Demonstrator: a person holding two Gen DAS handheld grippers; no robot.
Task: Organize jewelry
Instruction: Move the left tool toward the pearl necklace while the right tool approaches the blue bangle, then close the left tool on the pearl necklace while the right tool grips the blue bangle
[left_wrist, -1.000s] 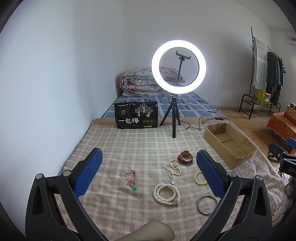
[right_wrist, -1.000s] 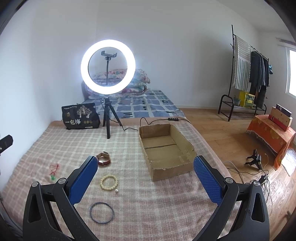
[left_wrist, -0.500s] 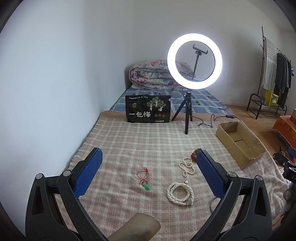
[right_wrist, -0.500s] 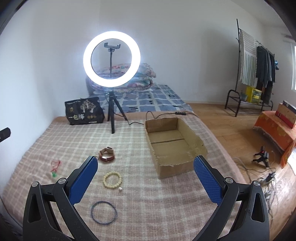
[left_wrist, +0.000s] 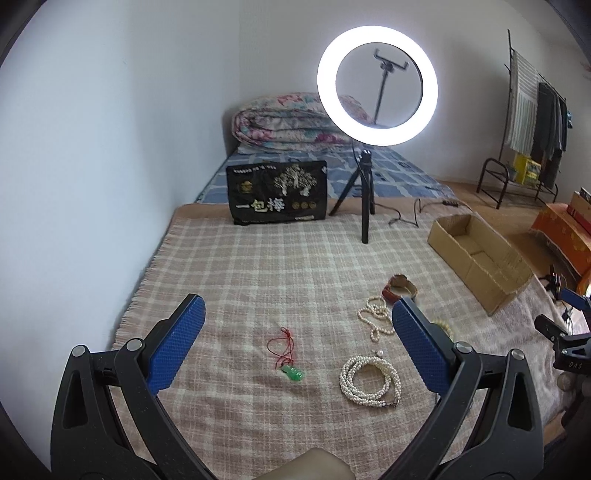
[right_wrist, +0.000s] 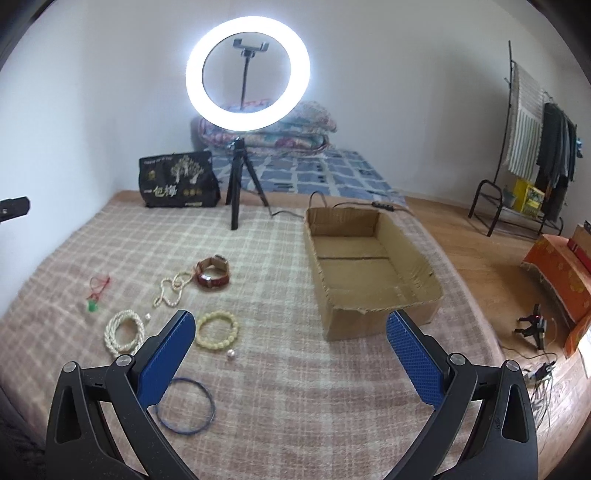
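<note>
Jewelry lies spread on a checked blanket (left_wrist: 280, 266). A green pendant on a red cord (left_wrist: 291, 372) lies ahead of my open left gripper (left_wrist: 295, 339), with a coiled pearl necklace (left_wrist: 369, 380) to its right. Farther off lie a loose pearl strand (left_wrist: 373, 318) and a brown leather watch (left_wrist: 399, 288). My right gripper (right_wrist: 291, 350) hangs open and holds nothing. Near its left finger lie a yellow bead bracelet (right_wrist: 217, 329), a small loose pearl (right_wrist: 231, 353) and a thin blue bangle (right_wrist: 184, 405). An open cardboard box (right_wrist: 369, 273) stands ahead of it.
A lit ring light on a tripod (left_wrist: 376, 85) stands at the blanket's far side, its cable (right_wrist: 295, 210) trailing toward the box. A black printed bag (left_wrist: 277, 194) leans beside it. A folded quilt (left_wrist: 291, 122) lies behind. The wall runs along the left; a clothes rack (right_wrist: 532, 147) stands far right.
My left gripper has swung left, so the pendant and pearls now sit nearer its middle. The right gripper has moved in closer over the bracelet and bangle. Both stay open.
</note>
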